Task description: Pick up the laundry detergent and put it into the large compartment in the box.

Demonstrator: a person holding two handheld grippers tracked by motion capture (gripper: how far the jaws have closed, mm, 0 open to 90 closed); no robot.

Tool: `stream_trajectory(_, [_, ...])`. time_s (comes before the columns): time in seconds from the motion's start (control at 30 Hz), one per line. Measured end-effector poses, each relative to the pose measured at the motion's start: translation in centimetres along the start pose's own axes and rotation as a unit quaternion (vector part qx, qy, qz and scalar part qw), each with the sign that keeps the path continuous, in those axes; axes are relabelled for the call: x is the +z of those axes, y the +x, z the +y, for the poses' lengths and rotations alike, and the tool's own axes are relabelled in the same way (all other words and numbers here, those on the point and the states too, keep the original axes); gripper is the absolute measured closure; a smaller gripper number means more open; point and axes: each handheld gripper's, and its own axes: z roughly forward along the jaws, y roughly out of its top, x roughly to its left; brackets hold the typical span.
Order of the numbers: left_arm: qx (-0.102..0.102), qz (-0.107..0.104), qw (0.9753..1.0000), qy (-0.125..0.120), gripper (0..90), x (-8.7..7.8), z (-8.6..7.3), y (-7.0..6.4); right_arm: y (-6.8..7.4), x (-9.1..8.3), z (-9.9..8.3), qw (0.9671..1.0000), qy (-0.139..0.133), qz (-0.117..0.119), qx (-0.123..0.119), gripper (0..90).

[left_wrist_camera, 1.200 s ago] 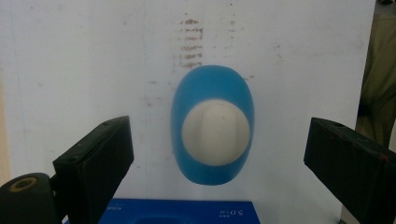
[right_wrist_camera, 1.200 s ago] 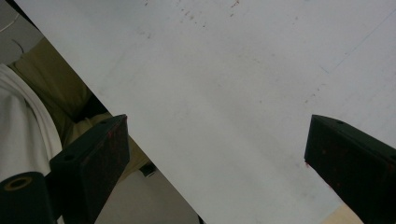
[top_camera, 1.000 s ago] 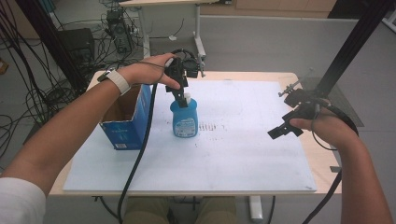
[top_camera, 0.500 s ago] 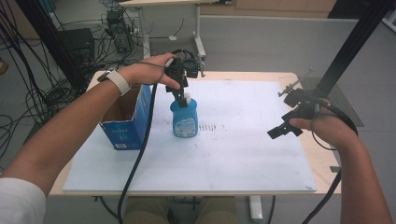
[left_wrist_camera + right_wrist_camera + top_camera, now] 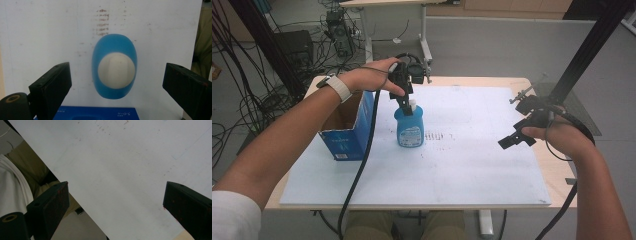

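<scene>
- Left gripper (image 5: 405,104) stays above the blue bottle's (image 5: 409,128) white cap (image 5: 117,70), jaws spread wide, unmoved.
- Right gripper (image 5: 517,137) hovers open, shifted barely leftward over the table (image 5: 472,165).

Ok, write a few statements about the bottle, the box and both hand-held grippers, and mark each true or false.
1. The blue bottle stands upright on the white board. True.
2. The left hand-held gripper is shut on the bottle's white cap. False: its jaws stand open, apart from the cap on both sides.
3. The blue cardboard box sits left of the bottle in the high view. True.
4. The right hand-held gripper holds the box. False: it is open and empty, over the board's right part.
</scene>
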Motion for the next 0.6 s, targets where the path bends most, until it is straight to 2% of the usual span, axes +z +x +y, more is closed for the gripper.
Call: stream_trajectory(0.6, [-0.002, -0.002, 1.0000, 0.000, 8.3, 0.88, 0.02, -0.06, -0.08, 0.23, -0.11, 1.0000, -0.001, 0.001, 0.000, 6.8])
